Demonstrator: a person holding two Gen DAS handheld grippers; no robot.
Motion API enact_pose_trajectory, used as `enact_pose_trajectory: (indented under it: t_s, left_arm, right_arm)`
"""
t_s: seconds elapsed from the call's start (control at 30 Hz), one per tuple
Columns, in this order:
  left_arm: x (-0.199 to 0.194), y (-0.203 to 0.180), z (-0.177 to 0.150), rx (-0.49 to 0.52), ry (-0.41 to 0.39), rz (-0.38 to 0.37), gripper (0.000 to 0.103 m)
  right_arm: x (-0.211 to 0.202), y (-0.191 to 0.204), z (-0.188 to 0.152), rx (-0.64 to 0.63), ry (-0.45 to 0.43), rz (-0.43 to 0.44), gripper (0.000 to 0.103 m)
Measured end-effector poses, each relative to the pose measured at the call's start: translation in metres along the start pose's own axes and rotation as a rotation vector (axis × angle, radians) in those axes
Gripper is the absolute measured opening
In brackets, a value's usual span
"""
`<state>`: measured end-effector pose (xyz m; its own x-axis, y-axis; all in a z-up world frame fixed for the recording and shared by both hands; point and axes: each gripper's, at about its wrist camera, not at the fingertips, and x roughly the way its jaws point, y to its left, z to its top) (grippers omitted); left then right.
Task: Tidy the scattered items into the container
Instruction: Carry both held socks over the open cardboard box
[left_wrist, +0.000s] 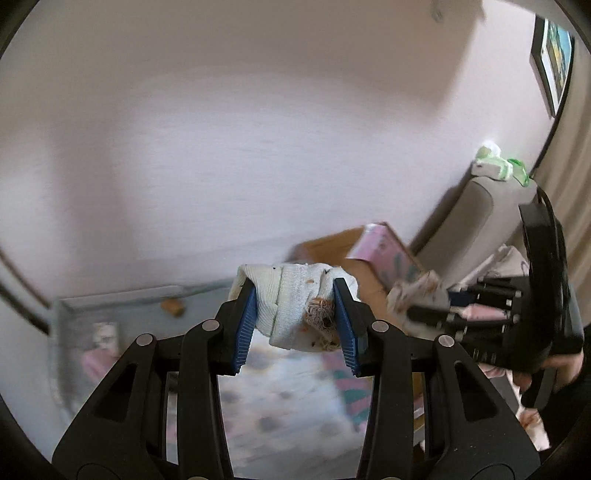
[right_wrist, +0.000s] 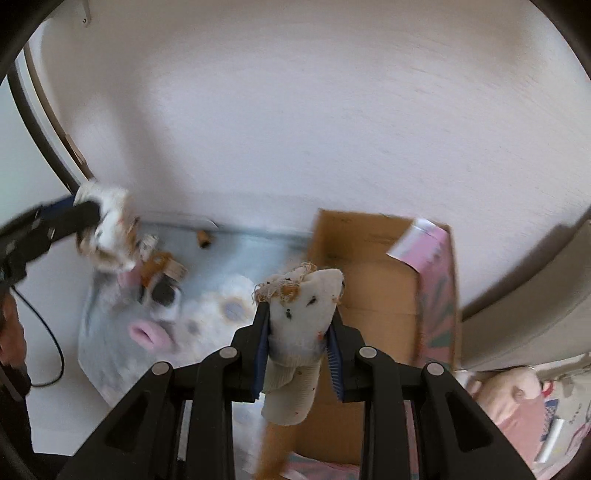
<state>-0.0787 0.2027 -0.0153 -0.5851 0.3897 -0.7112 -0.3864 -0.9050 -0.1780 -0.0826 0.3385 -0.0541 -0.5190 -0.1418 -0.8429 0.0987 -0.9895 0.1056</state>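
Left of the cardboard box (left_wrist: 354, 258) | left gripper (left_wrist: 295, 317) clenches a white sock (left_wrist: 291, 295), not yet binned | right gripper (right_wrist: 299, 332) grips another sock (right_wrist: 303, 314) before the box (right_wrist: 369, 273) | pink items (right_wrist: 149, 334) left on mat (right_wrist: 110, 354) beside it

**Two white socks held, cardboard box open**

A white knit sock (left_wrist: 291, 306) with orange frayed patches hangs bunched between blue pads. A second, matching sock (right_wrist: 303, 321) hangs cuff-down over an open brown cardboard box (right_wrist: 369, 280) with pink printed sides, standing on a pale mat.
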Motion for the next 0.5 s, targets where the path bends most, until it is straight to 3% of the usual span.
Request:
enact_pose_trajectory:
  t_s: [0.23, 0.5]
  left_arm:
    - [0.081, -0.071, -0.005, 0.013, 0.088, -0.056, 0.036]
    - [0.136, -0.106, -0.017, 0.037, 0.161, -0.054, 0.036]
  right_arm:
    - [0.007, -0.041, -0.034, 0.003, 0.065, -0.007, 0.026]
    - [0.020, -0.050, -0.073, 0.000, 0.130, 0.007, 0.026]
